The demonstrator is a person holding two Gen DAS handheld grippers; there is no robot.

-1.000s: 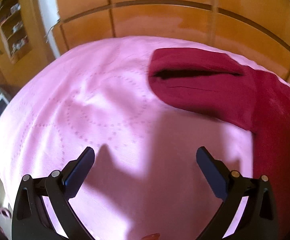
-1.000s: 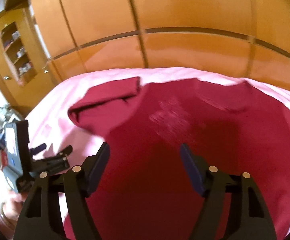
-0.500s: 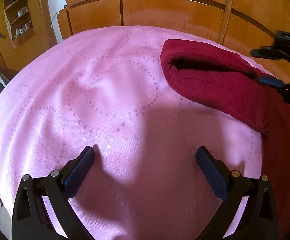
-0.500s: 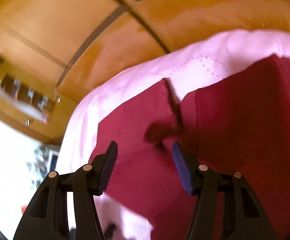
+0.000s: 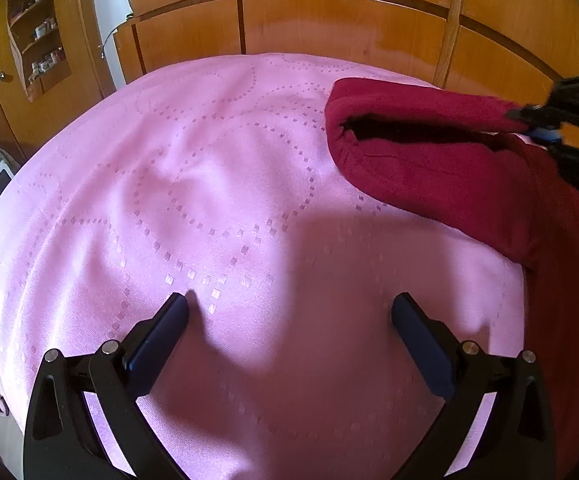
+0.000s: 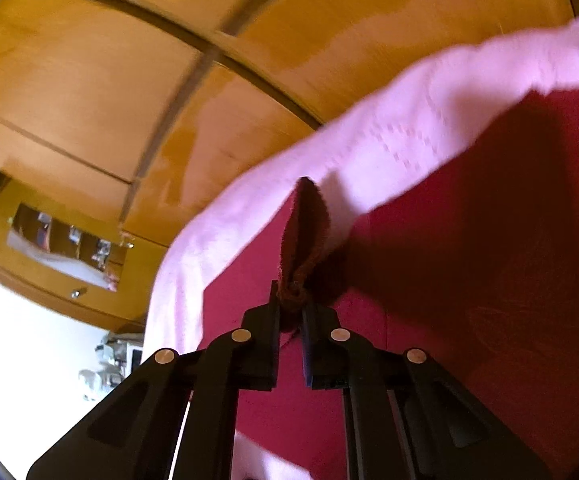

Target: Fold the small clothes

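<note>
Right gripper [image 6: 290,312] pitched down over the bed, view rolled so the wardrobe [image 6: 137,80] slants across the upper left. Jaws drawn nearly together, pinching a bunched fold of the dark red garment [image 6: 489,280]; the pinched edge stands up as a peaked flap just above the tips at frame centre. Rest of the garment spreads over the right and lower frame on the pink bedspread [image 6: 389,140].

Left gripper [image 5: 289,316] angled down at the bedspread [image 5: 193,184], jaws wide, nothing between them. The garment [image 5: 441,168] sits at upper right of that view, well apart from the left jaws, its open sleeve end facing left.
</note>
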